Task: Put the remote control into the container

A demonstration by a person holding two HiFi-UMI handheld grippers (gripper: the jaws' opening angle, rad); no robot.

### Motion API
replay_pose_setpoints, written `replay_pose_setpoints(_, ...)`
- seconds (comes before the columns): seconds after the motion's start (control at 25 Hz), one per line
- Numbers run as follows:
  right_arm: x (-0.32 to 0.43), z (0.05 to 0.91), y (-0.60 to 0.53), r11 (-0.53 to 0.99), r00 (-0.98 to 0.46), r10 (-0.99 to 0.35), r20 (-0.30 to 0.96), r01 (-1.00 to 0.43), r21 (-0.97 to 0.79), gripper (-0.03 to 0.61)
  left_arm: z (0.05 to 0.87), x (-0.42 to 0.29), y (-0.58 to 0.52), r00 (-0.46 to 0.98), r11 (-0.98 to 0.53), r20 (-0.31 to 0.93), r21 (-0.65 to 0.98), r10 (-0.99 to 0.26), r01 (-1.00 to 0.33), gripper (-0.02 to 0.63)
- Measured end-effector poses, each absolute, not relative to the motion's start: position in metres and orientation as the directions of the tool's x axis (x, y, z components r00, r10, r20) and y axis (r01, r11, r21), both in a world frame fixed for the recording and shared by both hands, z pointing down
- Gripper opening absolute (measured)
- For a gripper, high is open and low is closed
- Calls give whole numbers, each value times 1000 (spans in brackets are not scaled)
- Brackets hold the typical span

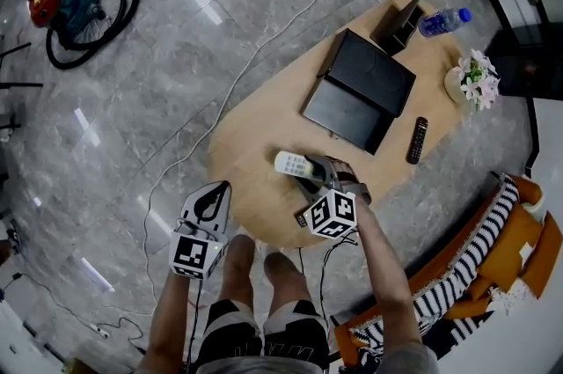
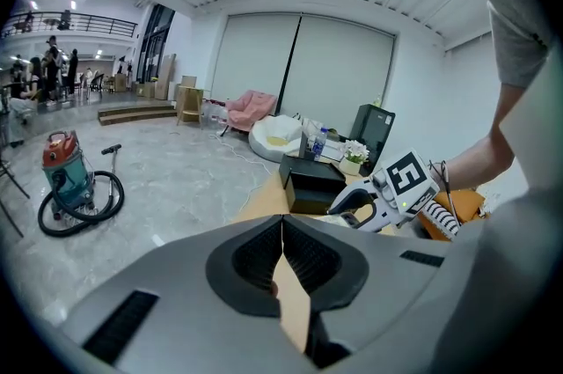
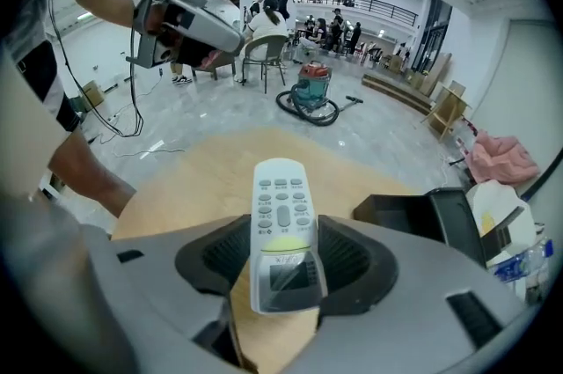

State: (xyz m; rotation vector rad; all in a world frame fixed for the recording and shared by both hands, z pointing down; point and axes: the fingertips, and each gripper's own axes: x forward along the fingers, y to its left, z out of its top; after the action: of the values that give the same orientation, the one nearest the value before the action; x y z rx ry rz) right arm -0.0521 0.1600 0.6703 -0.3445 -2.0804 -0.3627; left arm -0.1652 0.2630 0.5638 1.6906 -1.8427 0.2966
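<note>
A white remote control (image 1: 290, 164) with a small screen is clamped between the pads of my right gripper (image 1: 310, 172), held above the near end of the wooden table (image 1: 255, 196). In the right gripper view the remote (image 3: 281, 231) points away from me, buttons up, with both pads against its sides. The container, a black box (image 1: 356, 91) with its lid open, lies further along the table past the remote, also seen as the black box (image 3: 422, 218). My left gripper (image 1: 211, 196) hangs shut and empty just off the table's near-left edge.
A black remote (image 1: 417, 140), a water bottle (image 1: 444, 21) and a flower vase (image 1: 475, 82) sit on the table's far right part. A vacuum cleaner (image 1: 70, 3) and a white cable (image 1: 237, 82) lie on the floor at left. A striped cushion (image 1: 475, 249) is at right.
</note>
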Motion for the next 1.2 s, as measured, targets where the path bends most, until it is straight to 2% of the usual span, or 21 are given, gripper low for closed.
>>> replay_pose_setpoints(0.32, -54, 613, 102, 928, -572, -23, 820, 293, 230, 245, 552, -159, 236, 57, 101, 573, 240, -818, -965, 9)
replay_pose_setpoints(0.64, -49, 615, 31, 940, -555, -138, 821, 187, 285, 245, 549, -164, 214, 71, 69, 560, 225, -825, -972, 9)
replay_pose_setpoints(0.92, -57, 652, -6, 966, -520, -145, 842, 110, 234, 245, 566, -163, 210, 94, 60, 588, 238, -804, -969, 9)
replay_pose_setpoints(1.2, -64, 688, -20, 972, -476, -112, 873, 128, 195, 245, 580, -163, 207, 107, 59, 603, 249, -790, -967, 9)
